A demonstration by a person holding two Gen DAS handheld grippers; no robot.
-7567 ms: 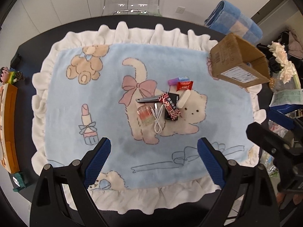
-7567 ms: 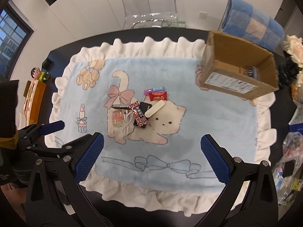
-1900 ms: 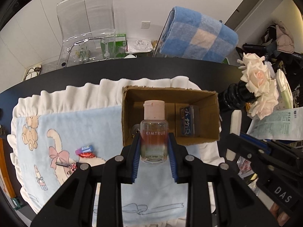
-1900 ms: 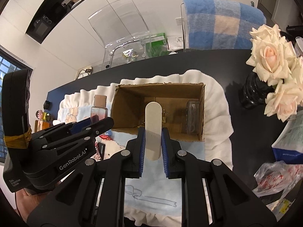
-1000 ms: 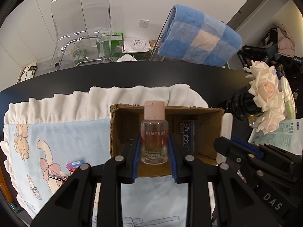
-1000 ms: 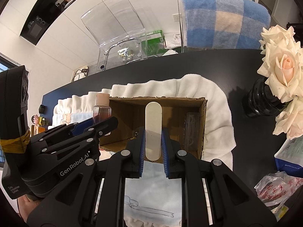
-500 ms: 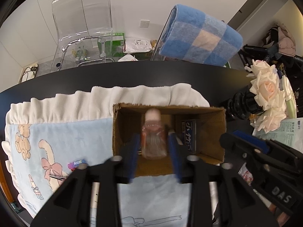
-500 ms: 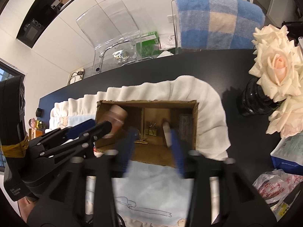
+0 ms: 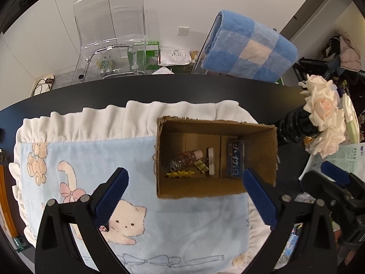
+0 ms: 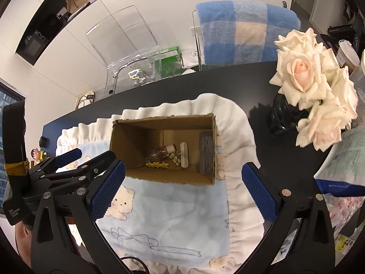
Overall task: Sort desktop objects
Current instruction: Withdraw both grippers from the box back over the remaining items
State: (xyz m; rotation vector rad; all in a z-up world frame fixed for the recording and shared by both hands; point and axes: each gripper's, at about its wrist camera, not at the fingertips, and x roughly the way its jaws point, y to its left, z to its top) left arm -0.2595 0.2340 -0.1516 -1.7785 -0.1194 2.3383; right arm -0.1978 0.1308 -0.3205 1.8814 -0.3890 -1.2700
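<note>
- Left wrist view: my left gripper stands wide apart with nothing between its pads, hovering at the near edge of the cardboard box.
- The small bottle lies on its side on the box floor, cap toward the far right, its long axis slanting near-left to far-right.
- The white nail file lies just right of it, running near to far; a blue packet sits further right.
- My right gripper is also spread wide and empty, poised over the same near edge.
- A few small items show on the blanket, near-left of the box, partly hidden behind my left finger.
- I judge the left gripper the nearer one to them.
</note>
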